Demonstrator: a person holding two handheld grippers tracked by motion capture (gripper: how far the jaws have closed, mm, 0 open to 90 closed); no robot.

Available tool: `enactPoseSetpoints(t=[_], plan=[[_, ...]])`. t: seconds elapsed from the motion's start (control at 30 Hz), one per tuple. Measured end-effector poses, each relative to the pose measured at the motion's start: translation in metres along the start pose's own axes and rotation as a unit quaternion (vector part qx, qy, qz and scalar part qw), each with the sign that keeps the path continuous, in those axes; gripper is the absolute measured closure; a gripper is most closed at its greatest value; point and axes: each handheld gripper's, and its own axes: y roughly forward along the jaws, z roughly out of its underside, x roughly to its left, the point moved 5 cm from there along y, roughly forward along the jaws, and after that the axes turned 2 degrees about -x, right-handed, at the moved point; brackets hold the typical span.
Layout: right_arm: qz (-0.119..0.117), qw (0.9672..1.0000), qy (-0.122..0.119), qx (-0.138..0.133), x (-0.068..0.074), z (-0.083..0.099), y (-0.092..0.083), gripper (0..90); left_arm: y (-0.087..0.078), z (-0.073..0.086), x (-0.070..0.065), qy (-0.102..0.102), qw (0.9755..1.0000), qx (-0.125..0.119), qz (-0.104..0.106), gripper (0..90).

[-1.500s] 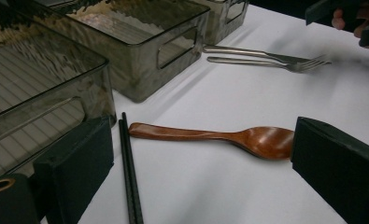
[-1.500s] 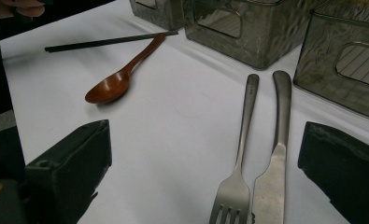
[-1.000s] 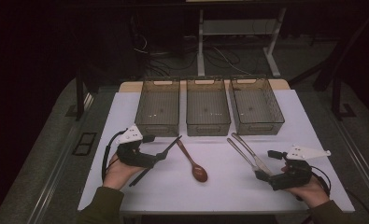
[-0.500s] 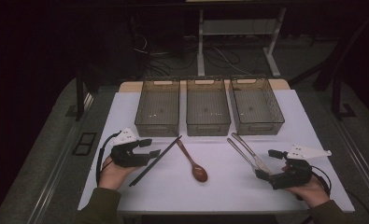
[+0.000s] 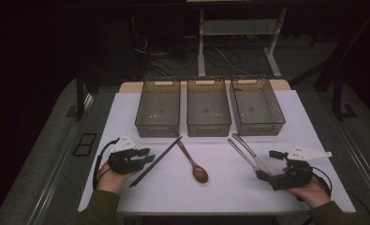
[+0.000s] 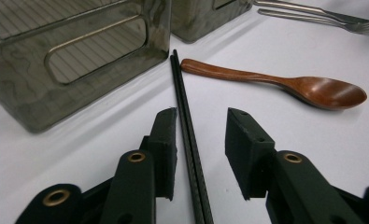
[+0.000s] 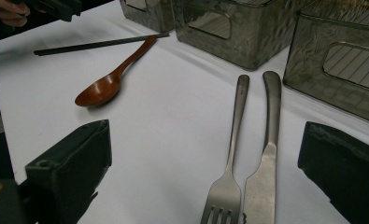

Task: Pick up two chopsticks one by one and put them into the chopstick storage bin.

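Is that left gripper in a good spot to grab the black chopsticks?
Probably yes. The chopsticks already lie between the jaws of the left gripper, which have just been closing on them without touching yet. Nothing blocks them; the wooden spoon lies off to one side.

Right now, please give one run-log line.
left tool: closing around chopsticks, not gripping | right tool: open over fork, knife

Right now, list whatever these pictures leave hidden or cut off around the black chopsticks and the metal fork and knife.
- Pair of black chopsticks: near ends run off the left gripper view's bottom edge; whether the left gripper's pads touch them is unclear.
- Steel fork and steel table knife: tines and blade cut by the right gripper view's bottom edge.
- Same ends in the high view: hidden behind the right gripper.
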Motion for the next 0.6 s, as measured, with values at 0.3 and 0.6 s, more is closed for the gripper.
enactPoseSetpoints(t=[0.3,0.6], plan=[[0.000,1.0000,-0.001,0.002,0.001,0.000,0.000,2.1,-0.003,0.017,-0.002,-0.002,0.9995,0.032,-0.001,69.9],[0.000,1.0000,-0.003,0.004,0.001,0.001,0.001,2.1,0.005,0.027,-0.003,-0.002,0.9974,0.072,0.006,74.9]])
